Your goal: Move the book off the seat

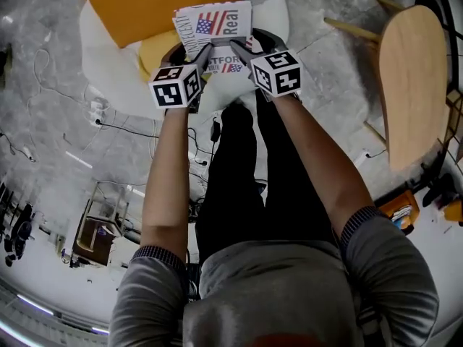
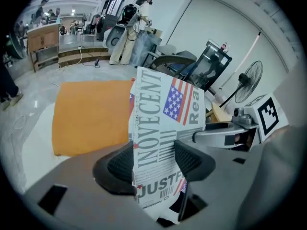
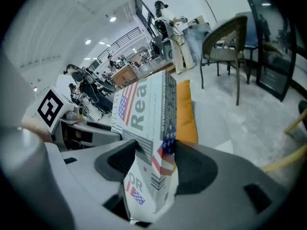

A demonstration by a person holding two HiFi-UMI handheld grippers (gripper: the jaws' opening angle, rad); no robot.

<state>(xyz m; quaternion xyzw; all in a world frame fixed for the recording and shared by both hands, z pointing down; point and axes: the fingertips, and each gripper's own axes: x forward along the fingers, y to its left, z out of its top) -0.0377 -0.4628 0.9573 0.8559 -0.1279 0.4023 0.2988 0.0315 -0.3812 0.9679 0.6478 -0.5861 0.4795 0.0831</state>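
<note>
Head view | both jaws grip book (image 1: 217,22) | orange cushion (image 1: 155,2), white seat (image 1: 108,60) | grey floor (image 1: 325,67)

Book (image 1: 215,24): lower end sat hidden behind left tool (image 1: 205,51) and right tool (image 1: 241,51); cover lettering was cut short. Wooden chair (image 1: 414,78) ran off the right edge. Pale standing figure (image 2: 125,37): person or machine, unclear.

White seat (image 1: 101,63); orange cushion (image 1: 159,2) lying on it.
</note>
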